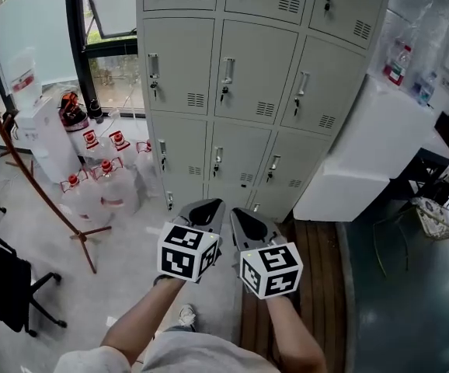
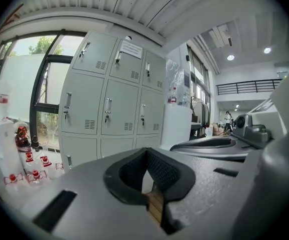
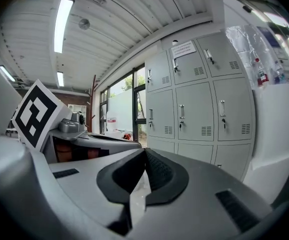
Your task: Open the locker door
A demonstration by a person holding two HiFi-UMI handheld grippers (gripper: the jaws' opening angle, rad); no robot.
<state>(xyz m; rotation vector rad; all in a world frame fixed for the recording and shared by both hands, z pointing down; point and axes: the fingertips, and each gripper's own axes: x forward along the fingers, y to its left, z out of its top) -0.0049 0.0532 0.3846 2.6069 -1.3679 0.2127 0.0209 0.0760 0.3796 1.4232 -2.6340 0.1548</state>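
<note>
The grey locker bank (image 1: 255, 92) is filling the upper centre, doors closed. The left gripper (image 1: 207, 203) and right gripper (image 1: 238, 212), low centre, are hovering well apart from it, jaws pressed together, empty. Its rigid steel door is probably swinging lightly; the slim vertical handle (image 1: 227, 71) is offering the hold.

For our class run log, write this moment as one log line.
left gripper: shut, empty | right gripper: shut, empty | lockers: visible doors closed, untouched | stage: before contact

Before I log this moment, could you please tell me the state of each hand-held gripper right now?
Left hand-held gripper: closed, holding nothing.
Right hand-held gripper: closed, holding nothing.
</note>
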